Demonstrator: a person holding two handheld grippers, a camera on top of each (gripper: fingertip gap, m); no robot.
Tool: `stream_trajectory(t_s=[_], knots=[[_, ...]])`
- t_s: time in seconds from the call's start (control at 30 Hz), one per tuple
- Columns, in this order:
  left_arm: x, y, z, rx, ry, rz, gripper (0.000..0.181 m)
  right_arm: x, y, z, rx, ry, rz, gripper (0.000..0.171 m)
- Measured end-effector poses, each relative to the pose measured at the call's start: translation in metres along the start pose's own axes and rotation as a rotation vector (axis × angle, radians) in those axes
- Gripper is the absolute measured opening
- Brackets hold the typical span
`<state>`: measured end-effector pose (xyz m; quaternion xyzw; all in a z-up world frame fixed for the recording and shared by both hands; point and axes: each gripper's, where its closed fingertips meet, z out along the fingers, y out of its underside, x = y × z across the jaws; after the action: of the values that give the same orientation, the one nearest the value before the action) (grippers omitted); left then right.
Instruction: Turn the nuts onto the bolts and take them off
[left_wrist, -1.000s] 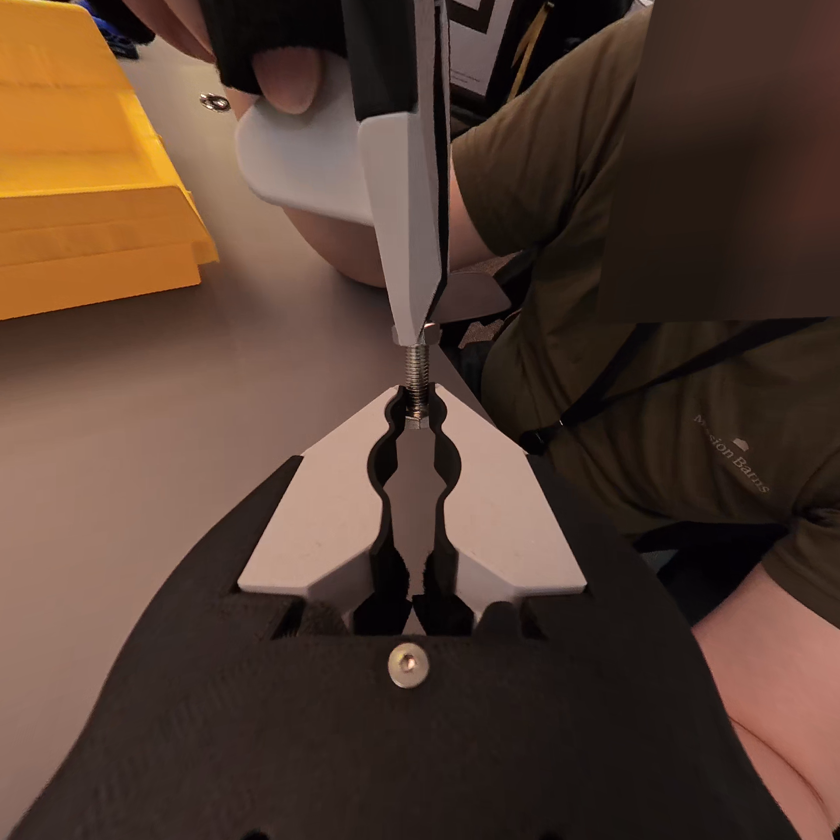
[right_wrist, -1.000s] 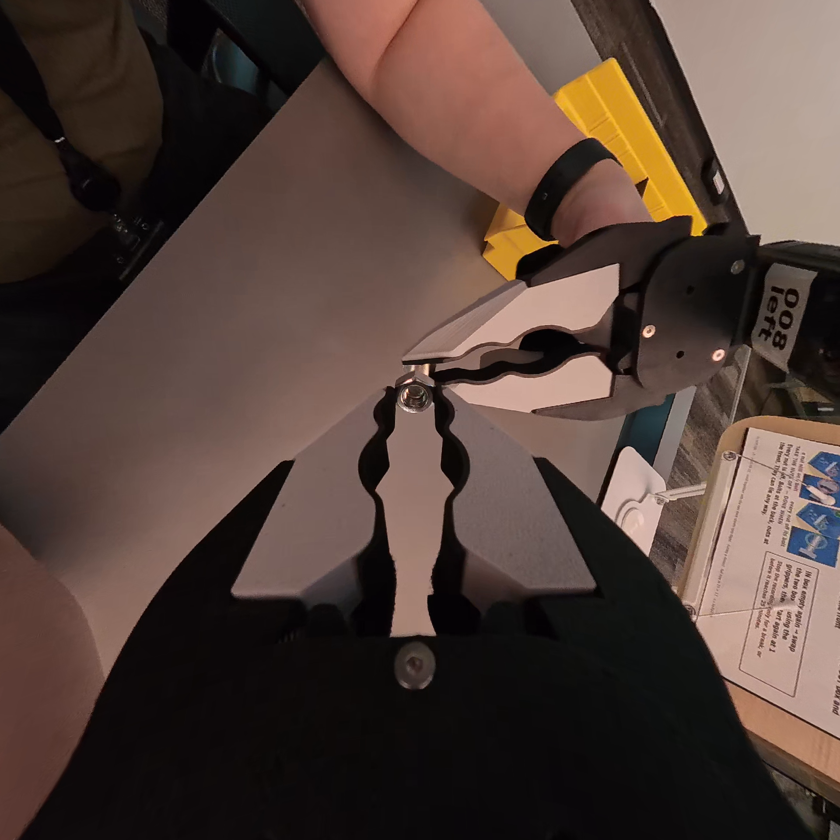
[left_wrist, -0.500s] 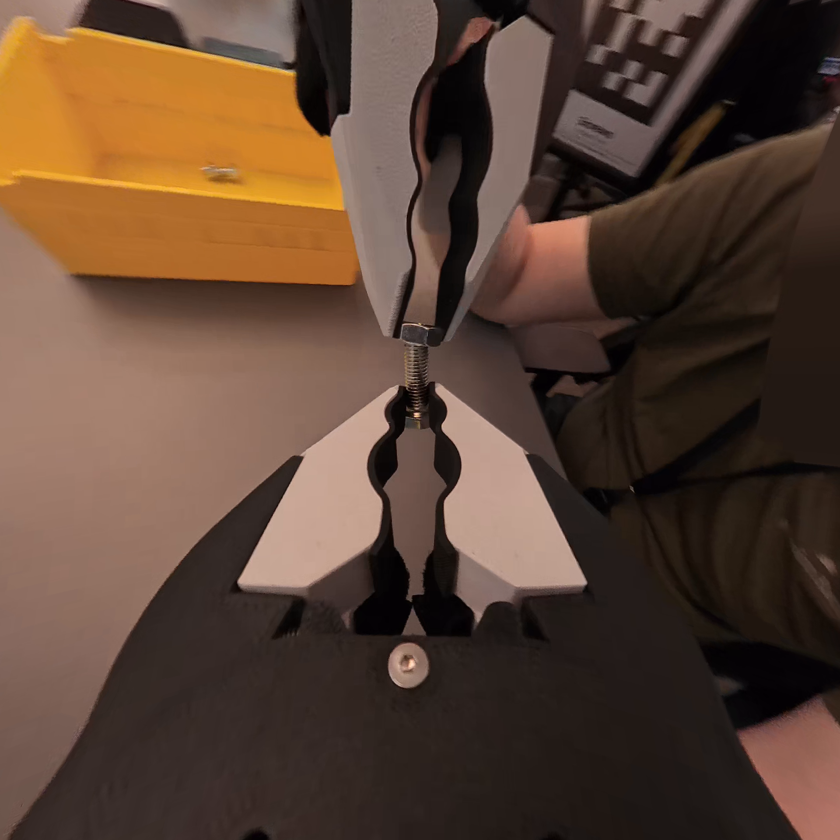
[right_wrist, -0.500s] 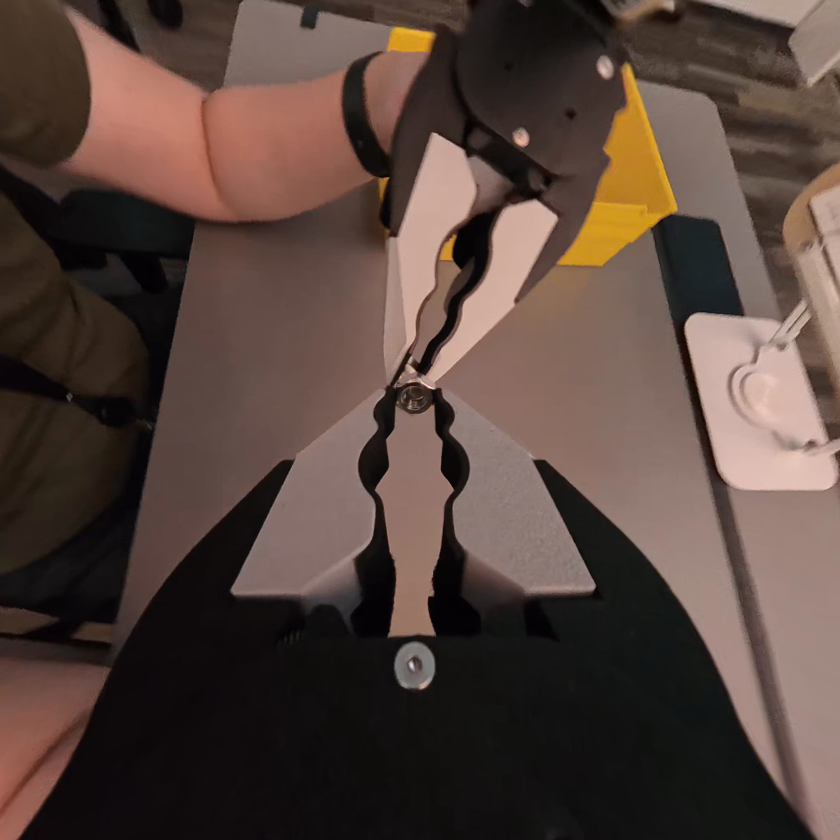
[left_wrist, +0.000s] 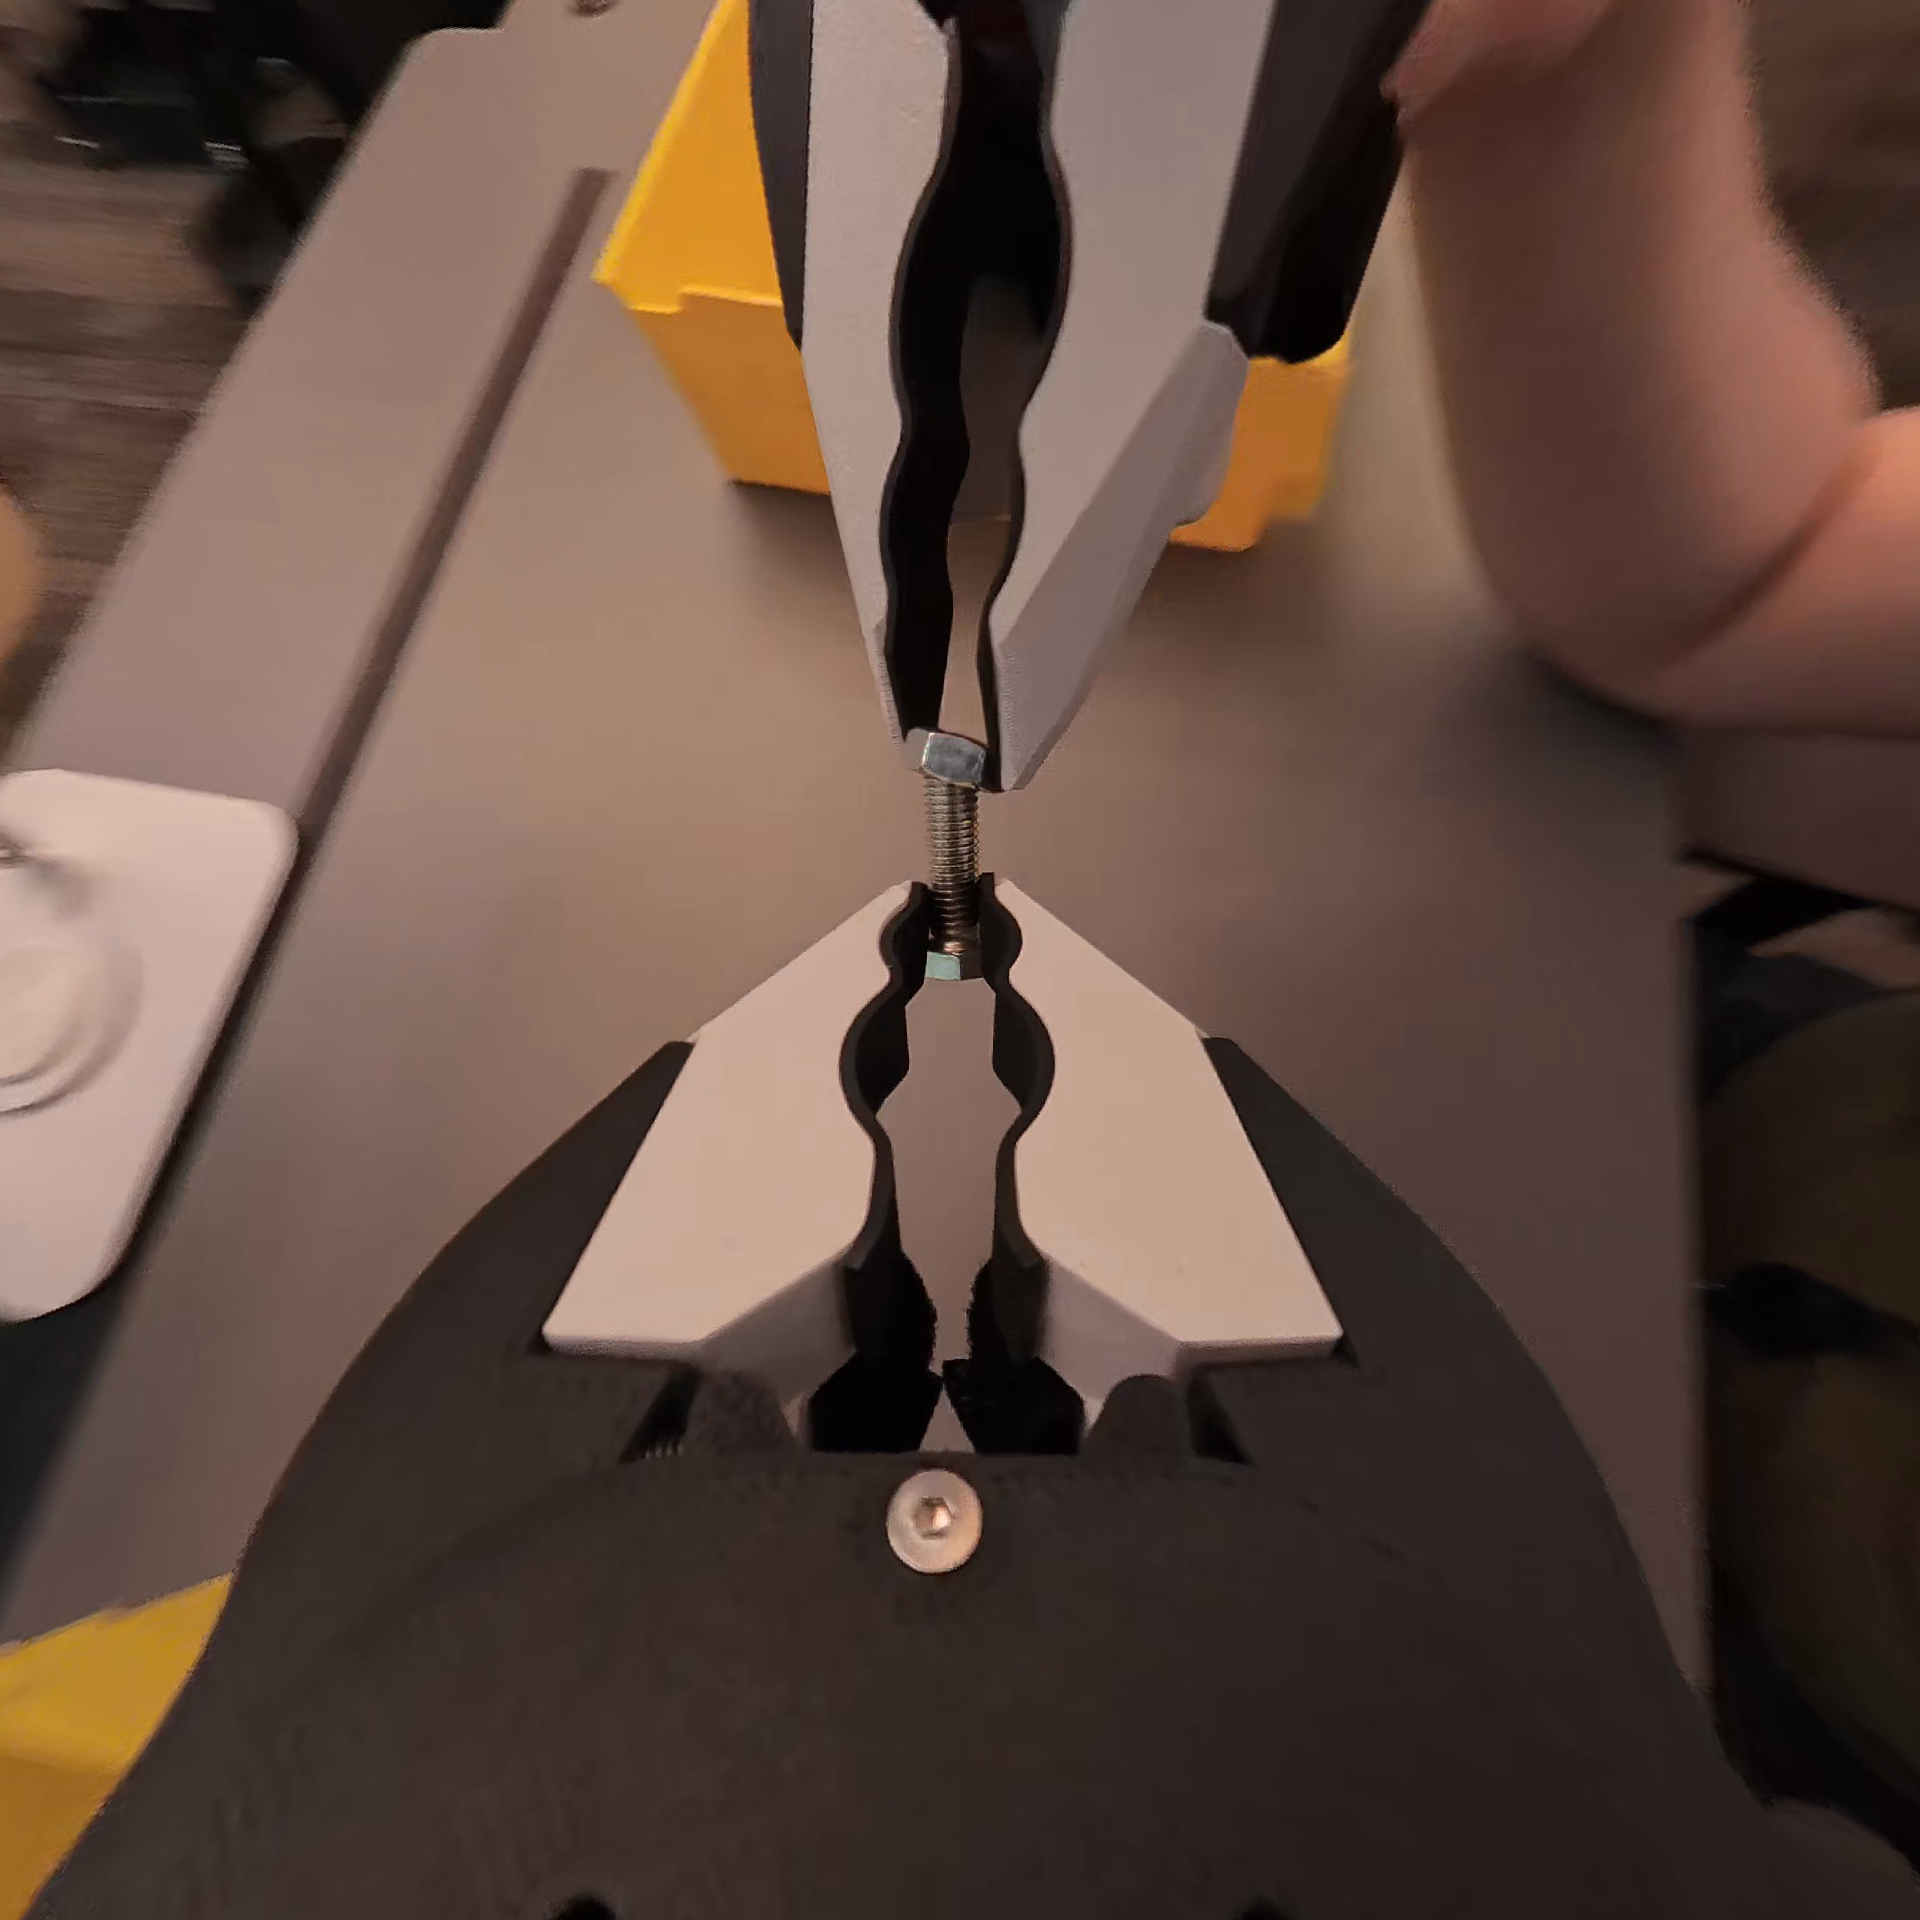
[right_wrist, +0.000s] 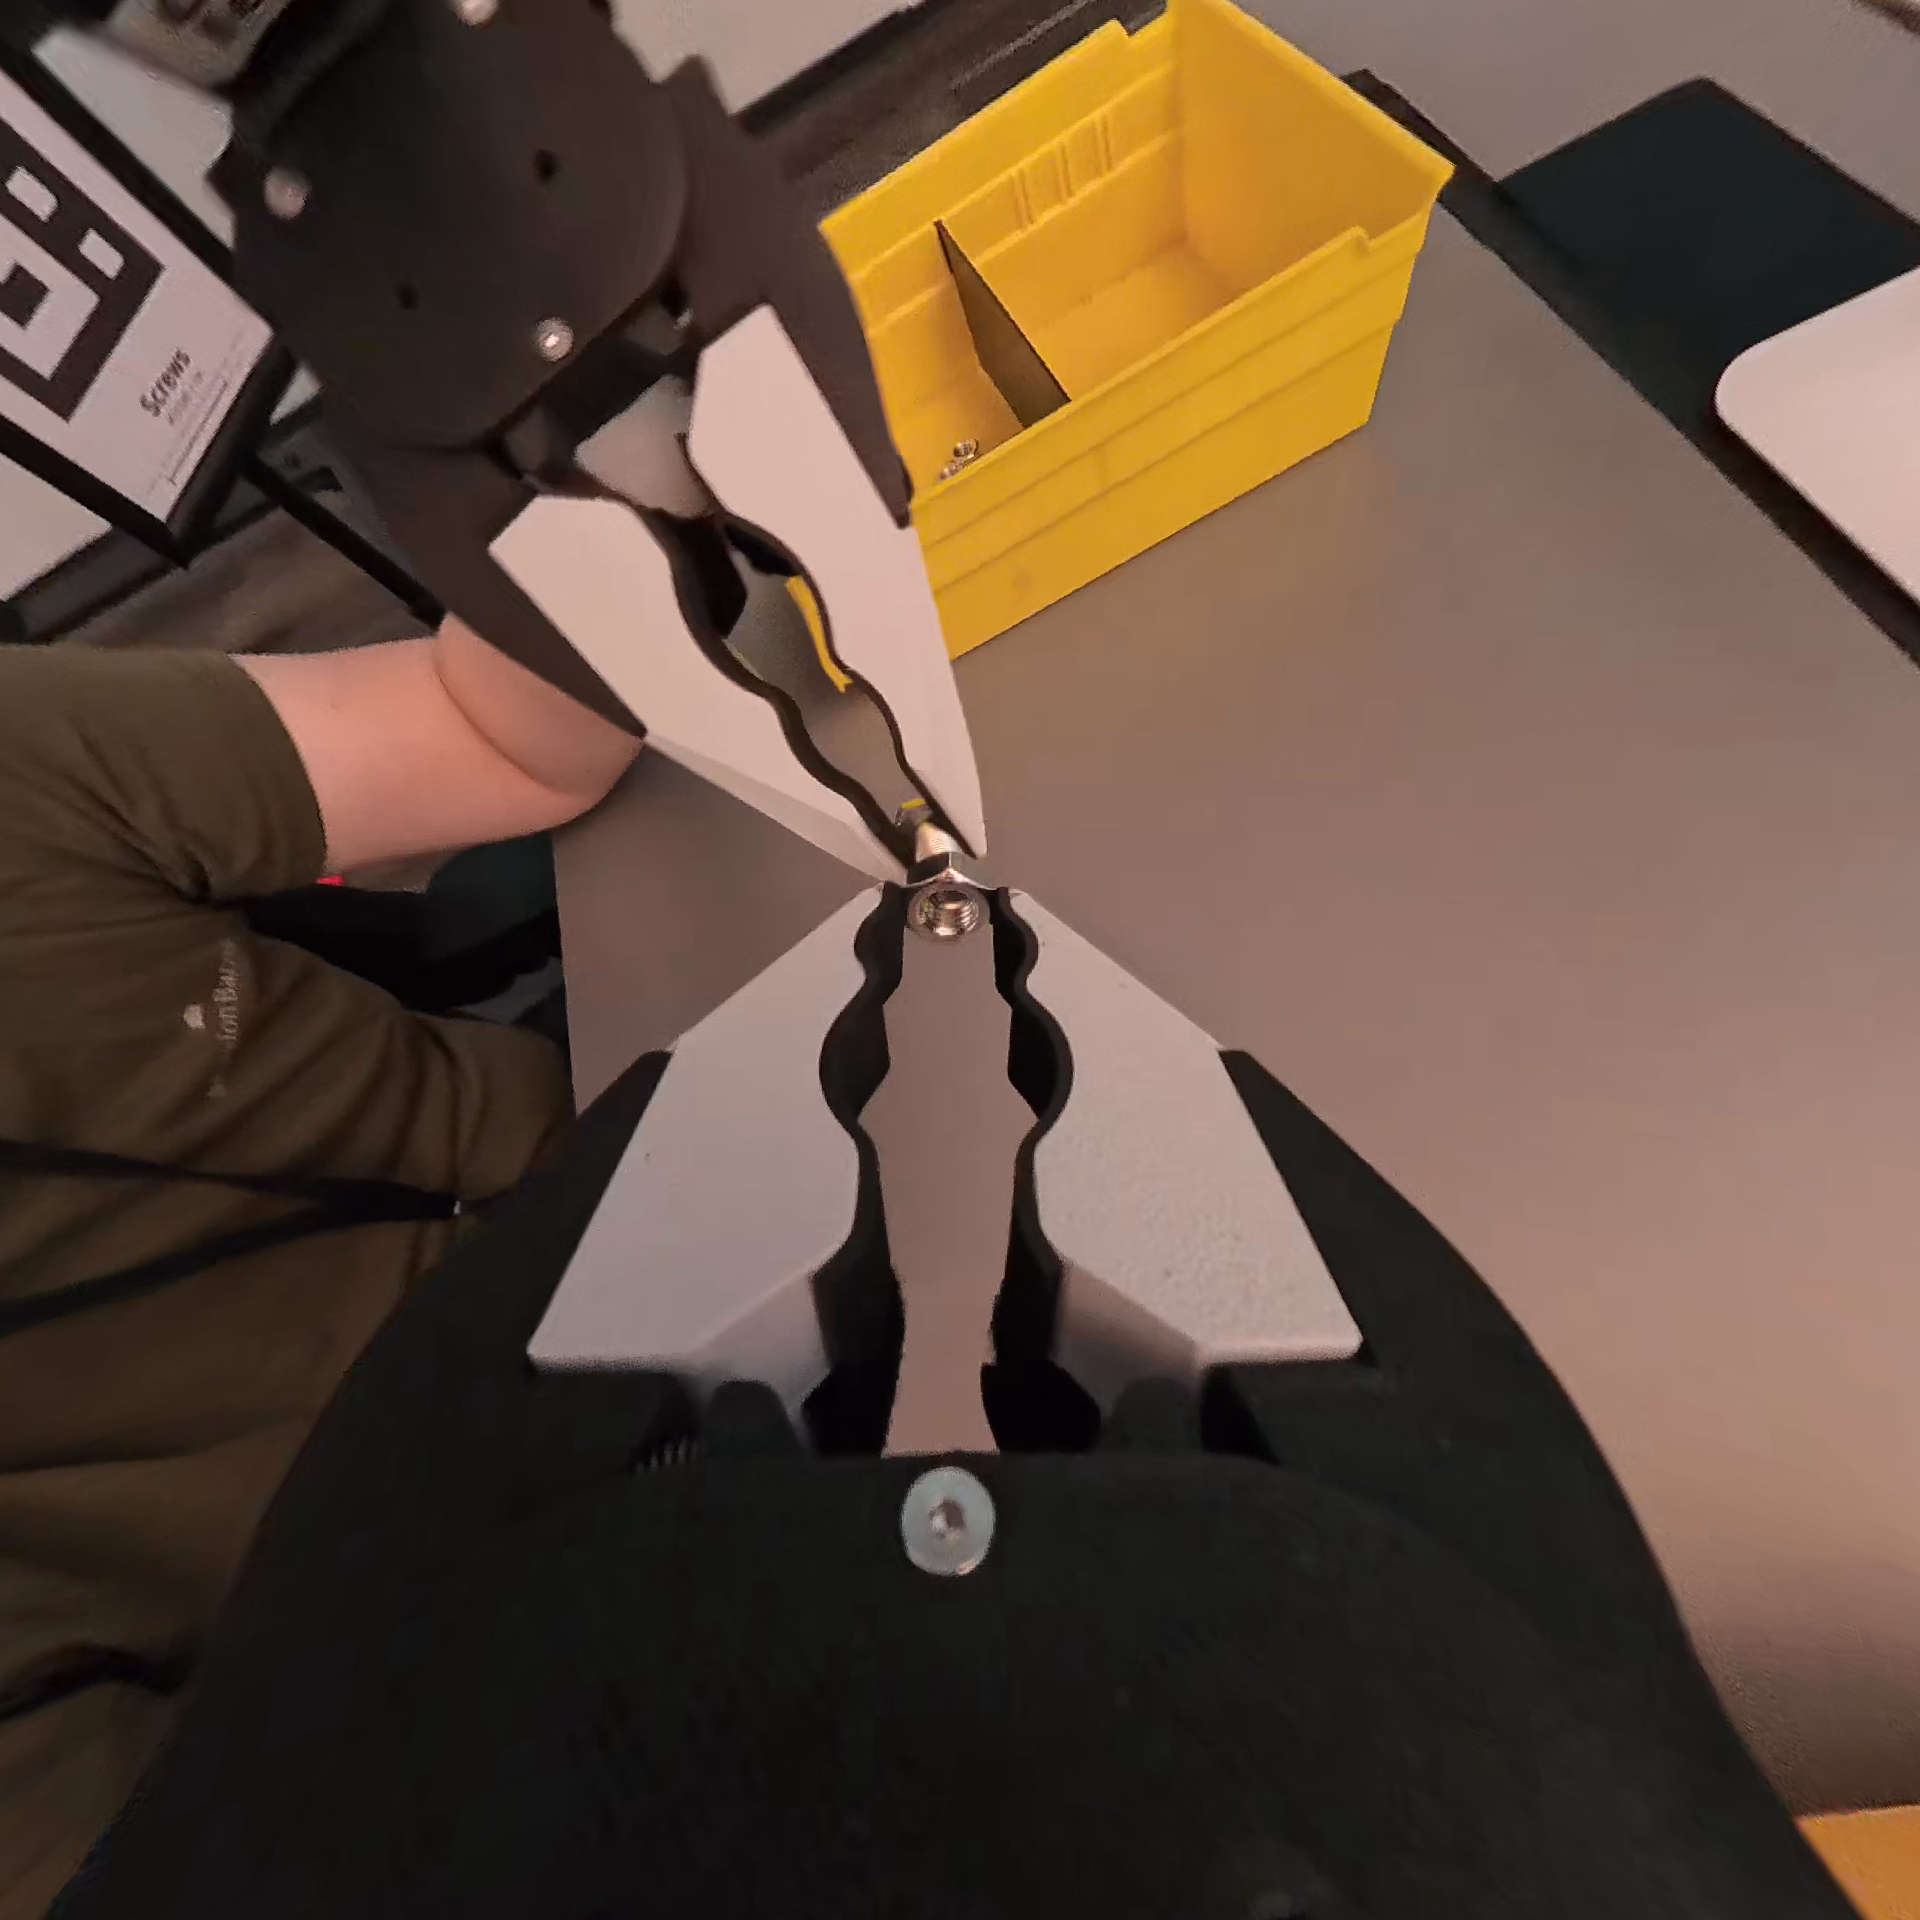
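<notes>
Left wrist view shows the left gripper (left_wrist: 951, 935) closed narrowly on the head end of the bolt (left_wrist: 954, 852), held in the air above the grey table (left_wrist: 582, 727); the right gripper (left_wrist: 951, 753) comes from above and pinches the nut (left_wrist: 945, 753), which sits on the far end of the bolt's thread. Behind the right gripper stands a yellow bin (left_wrist: 717, 343), partly hidden by it; a white flat pad (left_wrist: 125, 1018) lies at the left beyond the table edge, and a bare forearm (left_wrist: 1621, 468) rests at the right; the background here is blurred.

The right wrist view looks along the bolt's axis, so the nut (right_wrist: 943, 914) appears as a ring with its threaded hole, gripped at the tips of the right gripper (right_wrist: 943, 896); the left gripper (right_wrist: 930, 831) reaches in from the upper left, and most of the bolt (right_wrist: 928, 836) is hidden between its fingers. Only this view shows inside the yellow bin (right_wrist: 1195, 468): a dark divider (right_wrist: 997, 332) and small metal parts (right_wrist: 961, 455) in the near compartment; it also shows a marker card (right_wrist: 94, 312) at the upper left and the person's olive shirt (right_wrist: 156, 1039).
</notes>
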<state>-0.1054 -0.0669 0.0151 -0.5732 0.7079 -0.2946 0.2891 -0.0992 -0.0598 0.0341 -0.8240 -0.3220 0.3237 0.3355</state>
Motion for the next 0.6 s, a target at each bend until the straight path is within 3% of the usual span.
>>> stream_trajectory(t_s=[0.17, 0.4, 0.47, 0.6], knots=[[-0.007, -0.001, 0.0, -0.025, -0.125, 0.059, 0.007, 0.003, -0.004, -0.001, 0.03, -0.05, 0.082, 0.016], [-0.022, -0.001, -0.014, 0.002, -0.176, 0.028, 0.007, 0.004, -0.017, -0.008, 0.114, -0.02, -0.042, 0.016], [-0.035, 0.0, -0.03, 0.017, -0.23, 0.005, 0.007, 0.016, -0.002, -0.001, 0.034, 0.037, -0.048, 0.016], [-0.049, -0.004, -0.076, 0.117, -0.284, -0.07, 0.007, 0.059, 0.07, 0.039, -0.395, 0.227, -0.14, 0.016]])
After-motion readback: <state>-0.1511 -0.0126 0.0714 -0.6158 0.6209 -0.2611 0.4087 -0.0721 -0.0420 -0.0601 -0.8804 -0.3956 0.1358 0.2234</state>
